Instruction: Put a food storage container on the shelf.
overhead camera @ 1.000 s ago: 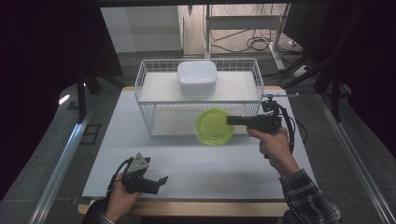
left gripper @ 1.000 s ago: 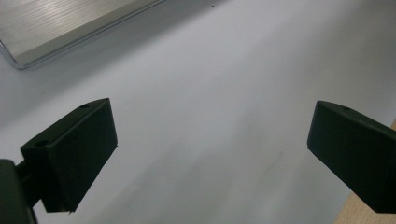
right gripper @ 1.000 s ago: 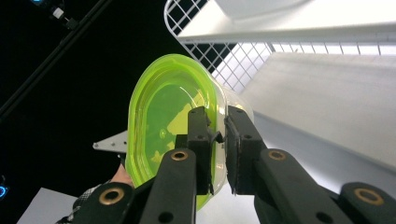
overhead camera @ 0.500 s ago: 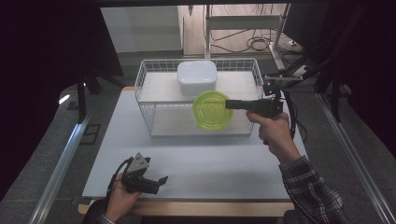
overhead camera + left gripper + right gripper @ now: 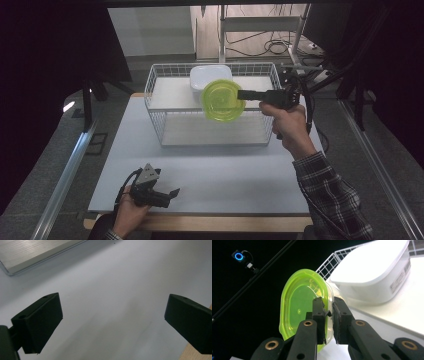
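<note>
Green lid (image 5: pixel 299 307) pinched between right gripper (image 5: pixel 329 312) jaws

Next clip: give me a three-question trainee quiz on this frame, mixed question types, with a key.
1. True or false: the left hand-held gripper holds the green lid.
2. Multiple choice: the white container sits A) on the table, B) in the wire basket, C) on the floor.
3. Fill in: the right hand-held gripper pinches the lid by its ____.

Key: 1 false, its jaws stand open over the table; 2 B; 3 rim.
</note>
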`<state>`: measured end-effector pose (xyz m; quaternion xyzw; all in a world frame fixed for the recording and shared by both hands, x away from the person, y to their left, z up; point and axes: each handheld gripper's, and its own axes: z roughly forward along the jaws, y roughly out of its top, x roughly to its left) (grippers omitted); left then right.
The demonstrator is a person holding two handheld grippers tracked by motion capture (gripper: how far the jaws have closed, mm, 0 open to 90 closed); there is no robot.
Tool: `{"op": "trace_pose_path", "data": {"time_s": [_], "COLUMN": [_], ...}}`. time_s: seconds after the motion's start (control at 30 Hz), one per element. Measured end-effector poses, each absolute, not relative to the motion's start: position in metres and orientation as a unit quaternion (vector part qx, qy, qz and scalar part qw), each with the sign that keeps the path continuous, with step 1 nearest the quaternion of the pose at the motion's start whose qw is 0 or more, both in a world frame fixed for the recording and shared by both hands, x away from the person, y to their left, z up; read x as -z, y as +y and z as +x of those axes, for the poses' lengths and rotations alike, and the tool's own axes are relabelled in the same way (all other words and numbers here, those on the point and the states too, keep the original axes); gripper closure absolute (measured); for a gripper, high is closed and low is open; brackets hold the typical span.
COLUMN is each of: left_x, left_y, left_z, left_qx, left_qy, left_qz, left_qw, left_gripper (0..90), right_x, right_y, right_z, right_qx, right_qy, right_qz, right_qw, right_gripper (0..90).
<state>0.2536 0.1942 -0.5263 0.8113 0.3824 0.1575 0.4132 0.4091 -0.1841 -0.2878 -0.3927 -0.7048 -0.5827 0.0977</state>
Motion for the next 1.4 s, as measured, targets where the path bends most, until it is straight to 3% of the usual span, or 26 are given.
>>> {"op": "trace_pose_path", "data": {"time_s": [0.8,1.4], "left_x": [0.526,0.526], "left_y": [0.194,0.193], "left_z": [0.253,0.253], "left_qx": [-0.151,-0.148], "left_qy": [0.381,0.376], "left_qz": [0.811,0.814], "left_qw": [0.417,0.417], "left_gripper": [1.6,1.6], "right_x": [0.245,0.244], "right_y": [-0.16,-0.14], "right_z": [0.445,0.473], "right_qx": [0.588,0.57], "right_qy": [-0.694,-0.695], "right_qz": [-0.415,-0.438], "right_qw": [0.04,0.002], "right_gripper": [81.6,81.6]}}
